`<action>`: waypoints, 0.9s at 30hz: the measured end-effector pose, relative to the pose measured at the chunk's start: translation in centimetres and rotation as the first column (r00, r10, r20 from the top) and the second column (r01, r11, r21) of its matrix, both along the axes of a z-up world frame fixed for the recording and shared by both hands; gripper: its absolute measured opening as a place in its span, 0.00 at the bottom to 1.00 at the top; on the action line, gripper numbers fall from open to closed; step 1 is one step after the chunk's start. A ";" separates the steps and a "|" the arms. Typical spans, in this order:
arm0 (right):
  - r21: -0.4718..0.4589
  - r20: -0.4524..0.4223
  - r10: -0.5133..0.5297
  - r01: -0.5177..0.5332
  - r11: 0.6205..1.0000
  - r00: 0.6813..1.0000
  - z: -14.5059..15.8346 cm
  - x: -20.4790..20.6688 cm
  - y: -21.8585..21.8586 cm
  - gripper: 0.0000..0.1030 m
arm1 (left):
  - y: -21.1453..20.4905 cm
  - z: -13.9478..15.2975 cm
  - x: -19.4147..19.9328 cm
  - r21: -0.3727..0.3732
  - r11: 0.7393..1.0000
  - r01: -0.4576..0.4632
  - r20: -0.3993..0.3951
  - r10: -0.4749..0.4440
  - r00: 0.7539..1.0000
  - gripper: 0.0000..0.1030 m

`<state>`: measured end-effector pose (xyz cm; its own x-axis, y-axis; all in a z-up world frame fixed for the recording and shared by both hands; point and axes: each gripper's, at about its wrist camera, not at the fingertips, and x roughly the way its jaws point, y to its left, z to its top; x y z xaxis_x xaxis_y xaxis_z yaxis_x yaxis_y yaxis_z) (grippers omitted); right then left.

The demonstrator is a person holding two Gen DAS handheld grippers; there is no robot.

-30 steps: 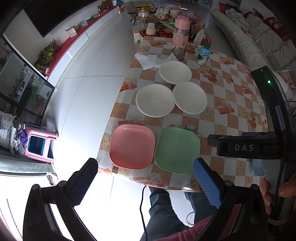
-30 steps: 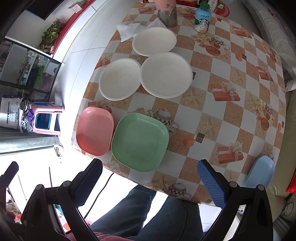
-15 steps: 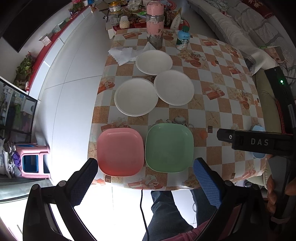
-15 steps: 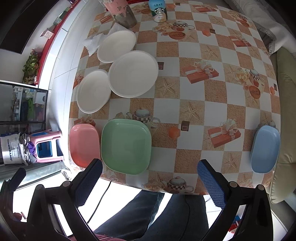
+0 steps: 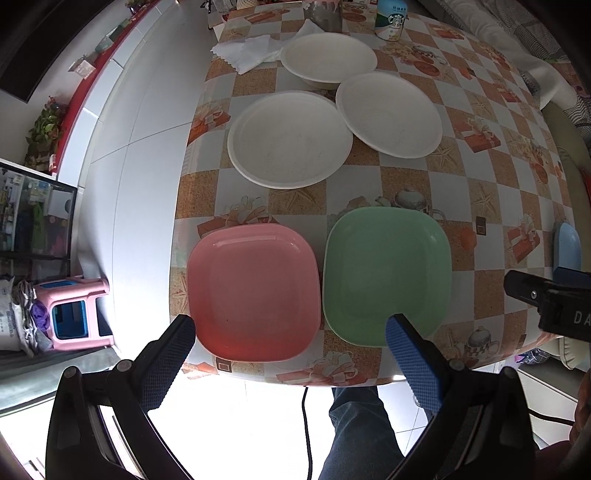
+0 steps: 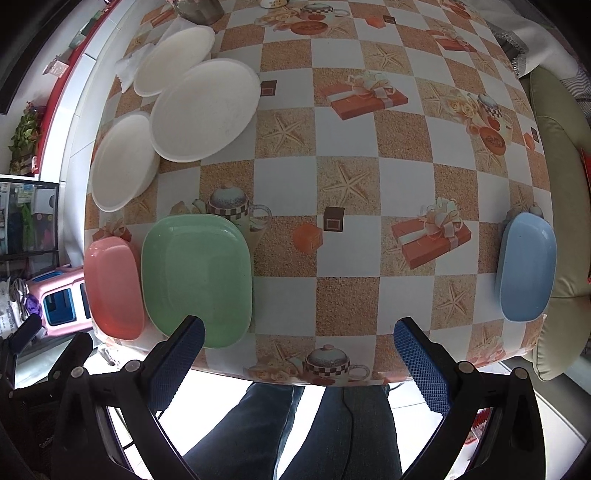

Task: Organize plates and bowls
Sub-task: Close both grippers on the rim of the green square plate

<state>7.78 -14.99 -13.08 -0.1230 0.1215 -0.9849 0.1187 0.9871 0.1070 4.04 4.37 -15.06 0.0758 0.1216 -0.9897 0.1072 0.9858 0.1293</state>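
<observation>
A pink square plate [image 5: 255,291] and a green square plate [image 5: 386,275] lie side by side at the table's near edge. Three white round dishes lie behind them: a near-left plate [image 5: 290,138], a right plate [image 5: 388,112] and a far bowl-like one [image 5: 328,57]. A blue plate [image 6: 526,267] lies at the right edge. My left gripper [image 5: 290,330] is open, above the pink plate's near edge. My right gripper [image 6: 299,332] is open and empty above the near table edge, right of the green plate [image 6: 197,275].
The table [image 6: 354,177] has a checkered orange and white cloth. A napkin [image 5: 247,51], a bottle [image 5: 389,18] and a jar stand at the far end. A pink stool [image 5: 70,314] stands on the floor at left. A sofa cushion [image 6: 561,229] lies right. My legs are below.
Both grippers have moved down and closer to the table. The right gripper has also swung right, bringing the blue plate into view. Both stay open.
</observation>
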 end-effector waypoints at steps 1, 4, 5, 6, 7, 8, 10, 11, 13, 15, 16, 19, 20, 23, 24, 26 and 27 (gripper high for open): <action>-0.008 -0.006 0.009 -0.009 1.000 1.000 -0.5 0.0 0.2 1.00 | 0.0 -0.6 0.1 0.006 1.000 -0.001 -0.003 0.001 1.000 1.00; -0.042 -0.025 0.036 -0.037 0.998 0.999 -2.4 -0.1 0.7 1.00 | 0.2 -2.2 0.5 0.042 0.999 -0.010 -0.006 0.011 1.000 1.00; -0.053 -0.033 0.044 -0.046 0.998 0.999 -3.0 -0.1 0.9 1.00 | 0.3 -2.7 0.6 0.053 0.998 -0.016 -0.004 0.016 1.000 1.00; -0.062 -0.041 0.051 -0.053 0.997 0.998 -3.7 -0.1 1.1 1.00 | 0.4 -3.1 0.7 0.067 0.997 -0.022 -0.006 0.023 1.000 1.00; -0.068 -0.048 0.055 -0.058 0.996 0.997 -4.3 -0.1 1.2 1.00 | 0.5 -3.6 0.8 0.079 0.997 -0.026 -0.010 0.027 1.000 1.00; -0.074 -0.053 0.059 -0.062 0.995 0.997 -4.9 -0.1 1.4 1.00 | 0.5 -3.9 0.9 0.086 0.996 -0.028 -0.008 0.029 1.000 1.00; -0.086 -0.068 0.065 -0.070 0.994 0.996 -6.2 -0.2 1.7 1.00 | 0.5 -4.5 1.0 0.104 0.994 -0.028 -0.005 0.028 1.000 1.00; -0.089 -0.069 0.067 -0.073 0.993 0.995 -6.7 -0.2 1.9 1.00 | 0.5 -4.7 1.0 0.113 0.993 -0.026 -0.006 0.027 1.000 1.00; -0.103 -0.075 0.070 -0.078 0.992 0.995 -7.7 -0.1 2.1 1.00 | 0.4 -5.3 1.0 0.132 0.991 -0.025 -0.011 0.026 1.000 1.00; -0.111 -0.070 0.067 -0.075 0.991 0.995 -8.5 0.0 2.2 1.00 | 0.3 -5.8 1.0 0.141 0.990 -0.025 -0.017 0.028 0.999 1.00; -0.120 -0.070 0.071 -0.080 0.990 0.995 -9.0 0.0 2.4 1.00 | 0.1 -6.1 1.1 0.145 0.989 -0.026 -0.021 0.029 0.999 1.00; -0.127 -0.082 0.089 -0.099 0.987 0.993 -10.6 0.1 2.6 1.00 | -0.6 -6.5 1.0 0.154 0.988 -0.012 -0.023 0.016 1.000 1.00; -0.125 -0.082 0.098 -0.108 0.986 0.992 -10.8 0.0 2.6 1.00 | -1.0 -6.6 1.0 0.159 0.987 -0.002 -0.023 0.005 1.000 1.00; -0.146 -0.070 0.133 -0.142 0.979 0.989 -10.9 -0.5 2.3 1.00 | -2.5 -7.1 0.9 0.151 0.988 0.032 -0.027 -0.028 0.999 1.00; -0.155 -0.064 0.142 -0.150 0.976 0.988 -11.0 -0.9 2.1 1.00 | -3.2 -7.3 0.8 0.145 0.989 0.042 -0.032 -0.038 0.999 1.00; -0.177 -0.060 0.148 -0.156 0.972 0.987 -10.5 -1.6 1.2 1.00 | -4.3 -7.8 0.8 0.130 0.990 0.059 -0.041 -0.054 0.998 1.00; -0.183 -0.056 0.146 -0.154 0.971 0.988 -10.3 -1.8 0.6 1.00 | -4.9 -8.0 0.8 0.123 0.990 0.067 -0.045 -0.062 0.997 1.00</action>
<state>5.97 -14.44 -23.42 -0.1677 -0.0863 -0.9820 -0.0320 0.9961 -0.0821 4.88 -0.52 -23.09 0.0475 0.2396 -0.9697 0.1781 0.9532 0.2442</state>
